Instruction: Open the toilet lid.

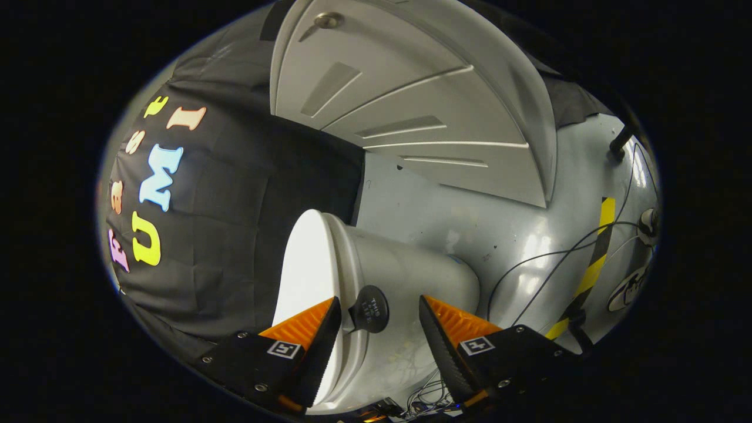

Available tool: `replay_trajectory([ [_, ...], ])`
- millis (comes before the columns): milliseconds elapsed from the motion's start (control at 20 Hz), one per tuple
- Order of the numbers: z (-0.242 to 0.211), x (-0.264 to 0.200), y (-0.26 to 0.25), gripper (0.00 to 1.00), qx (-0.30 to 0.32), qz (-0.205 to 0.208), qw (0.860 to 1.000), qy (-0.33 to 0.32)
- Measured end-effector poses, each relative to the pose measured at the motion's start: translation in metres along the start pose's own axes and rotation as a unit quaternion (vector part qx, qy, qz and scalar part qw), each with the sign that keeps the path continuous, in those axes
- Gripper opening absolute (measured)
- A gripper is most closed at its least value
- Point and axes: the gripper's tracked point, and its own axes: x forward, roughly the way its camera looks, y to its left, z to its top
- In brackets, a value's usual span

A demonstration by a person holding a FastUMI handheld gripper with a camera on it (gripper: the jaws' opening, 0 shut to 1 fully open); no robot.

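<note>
The view is rolled on its side. A white toilet (411,276) lies just ahead of the fingers, with its flat lid (305,264) facing the black cloth wall and resting down on the bowl. A round black tag (370,308) sits on the lid's rim. My gripper (380,305) is open and straddles that rim. One finger (311,329) lies over the lid's top face. The other finger (452,329) stands off beside the bowl's outer wall, with a gap to the rim. Nothing is pinched.
Beyond the toilet a white panelled door (411,100) with a metal handle (326,20) stands past the glossy grey floor (505,229). A yellow-and-black tape strip (593,264) and thin black cables (546,258) run across the floor. The black cloth wall (235,223) backs the lid side.
</note>
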Motion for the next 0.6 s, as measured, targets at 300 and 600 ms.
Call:
replay_trajectory([
  [300,-0.007,0.012,0.0,0.63,0.009,0.031,0.999,0.018],
  [600,-0.006,0.009,0.01,0.3,0.011,0.053,0.998,0.018],
])
